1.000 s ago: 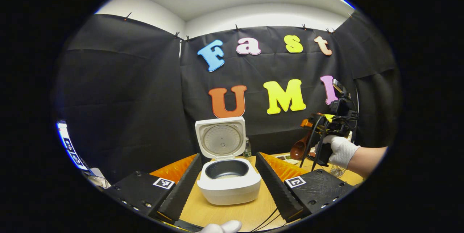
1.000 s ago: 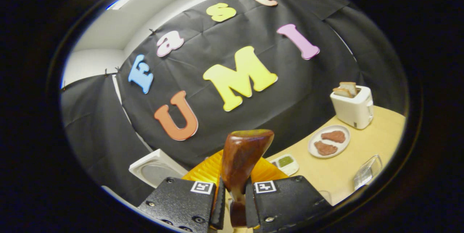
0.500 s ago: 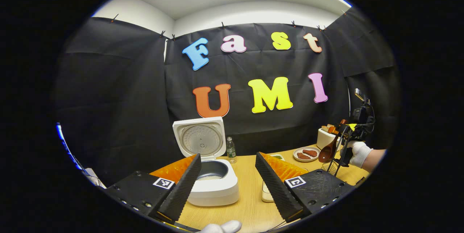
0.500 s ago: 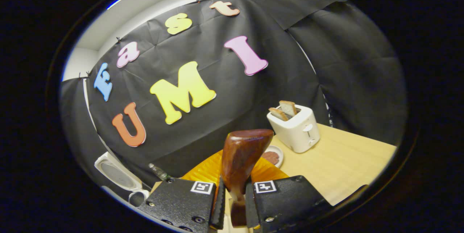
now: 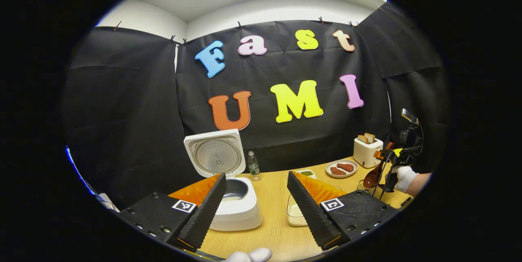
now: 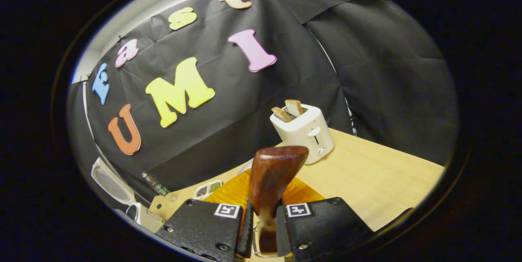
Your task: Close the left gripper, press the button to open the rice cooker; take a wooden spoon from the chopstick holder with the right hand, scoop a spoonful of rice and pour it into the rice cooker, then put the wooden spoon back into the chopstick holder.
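Note:
The white rice cooker stands open on the table, lid upright, pale rice in its dark pot. My left gripper is open and holds nothing, with the cooker behind its left finger. A clear box of rice sits by the right finger. At far right a gloved hand holds my right gripper, shut on the wooden spoon, whose bowl hangs just over the wire chopstick holder. In the right gripper view the right gripper clamps the spoon by its neck.
A white toaster with two slices stands at the back of the wooden table. A plate of meat, a small sauce dish and a water bottle line the back wall. The cooker's lid shows at lower left.
The right gripper has carried the spoon rightward and down, away from the cooker to above the chopstick holder. The left gripper has pulled back and turned right, staying open.

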{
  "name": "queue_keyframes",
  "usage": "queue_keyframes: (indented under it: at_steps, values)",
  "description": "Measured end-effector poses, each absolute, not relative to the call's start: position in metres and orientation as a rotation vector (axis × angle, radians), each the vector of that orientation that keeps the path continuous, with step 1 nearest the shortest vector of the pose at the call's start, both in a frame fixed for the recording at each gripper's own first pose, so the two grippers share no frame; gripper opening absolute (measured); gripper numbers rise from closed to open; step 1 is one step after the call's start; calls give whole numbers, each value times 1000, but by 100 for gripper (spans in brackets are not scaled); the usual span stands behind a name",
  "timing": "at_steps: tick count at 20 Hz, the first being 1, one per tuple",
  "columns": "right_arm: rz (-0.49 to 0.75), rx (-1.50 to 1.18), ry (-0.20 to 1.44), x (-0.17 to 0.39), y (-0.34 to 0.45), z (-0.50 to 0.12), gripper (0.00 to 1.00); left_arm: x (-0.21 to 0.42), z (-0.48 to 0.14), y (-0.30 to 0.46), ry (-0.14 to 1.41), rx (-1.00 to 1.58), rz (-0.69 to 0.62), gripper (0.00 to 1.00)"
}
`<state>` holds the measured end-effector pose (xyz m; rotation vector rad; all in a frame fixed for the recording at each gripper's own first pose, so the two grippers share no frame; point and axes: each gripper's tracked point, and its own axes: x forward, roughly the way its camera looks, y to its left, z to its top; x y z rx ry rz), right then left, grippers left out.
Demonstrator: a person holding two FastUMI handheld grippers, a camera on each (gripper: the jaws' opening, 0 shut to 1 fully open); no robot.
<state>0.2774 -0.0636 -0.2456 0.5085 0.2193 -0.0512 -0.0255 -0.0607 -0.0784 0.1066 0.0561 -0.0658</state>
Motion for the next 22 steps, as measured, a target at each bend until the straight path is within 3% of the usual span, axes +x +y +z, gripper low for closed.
queue_keyframes:
  at_steps: [10, 16, 17, 20, 22]
  values:
    - [-89, 485, 332, 266, -57, -314, 28, -24, -84, -54, 68, 131, -63, 95]
    - [-104, 426, 352, 264, -62, -313, 29, -24, -80, -50, 59, 131, -66, 95]
    - [-104, 406, 336, 263, -64, -310, 36, -23, -80, -50, 57, 133, -69, 95]
    - [-118, 294, 337, 257, -74, -304, 100, -22, -79, -47, 55, 129, -68, 95]
    - [-114, 220, 330, 250, -77, -294, 100, -22, -78, -45, 54, 121, -65, 95]
